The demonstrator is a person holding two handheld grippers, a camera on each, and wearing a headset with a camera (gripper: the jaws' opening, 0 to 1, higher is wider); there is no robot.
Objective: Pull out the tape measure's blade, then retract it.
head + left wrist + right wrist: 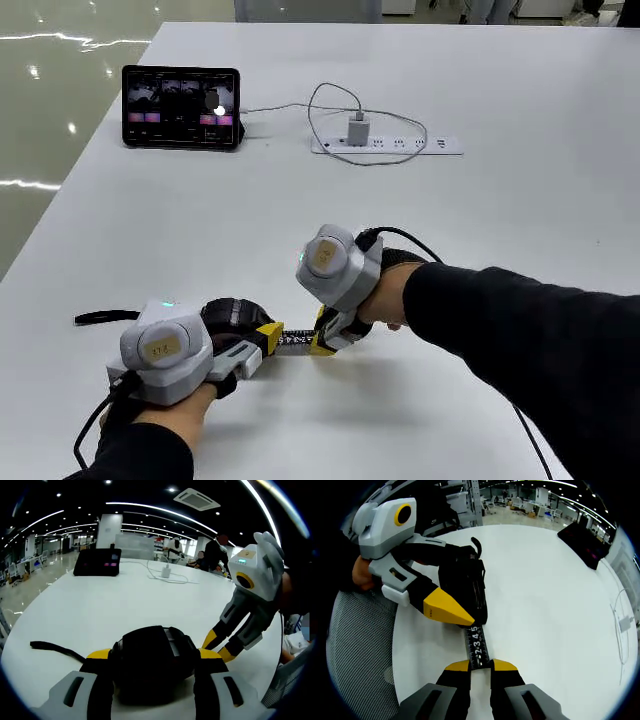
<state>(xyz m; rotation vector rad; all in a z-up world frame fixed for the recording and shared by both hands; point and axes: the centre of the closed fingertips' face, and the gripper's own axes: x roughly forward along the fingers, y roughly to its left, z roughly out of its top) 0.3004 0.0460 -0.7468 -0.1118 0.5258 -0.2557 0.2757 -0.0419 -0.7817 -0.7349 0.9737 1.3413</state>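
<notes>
Jaws of right gripper (pixel 481 666) pinch tight on blade (pixel 477 647) tip. Blade runs straight to 12 o'clock into tape measure case (pixel 466 582), clamped in left gripper (pixel 155 655). Short length out; pull likely goes toward 6 o'clock along blade axis.

open table (pixel 200 215) stretches ahead, with tablet (pixel 181 106) and corded power strip (pixel 420 145) well apart at the far side.

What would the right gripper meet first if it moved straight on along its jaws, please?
Probably the black tape measure case: the right gripper grips the blade, which runs straight to that case in the left gripper.
</notes>
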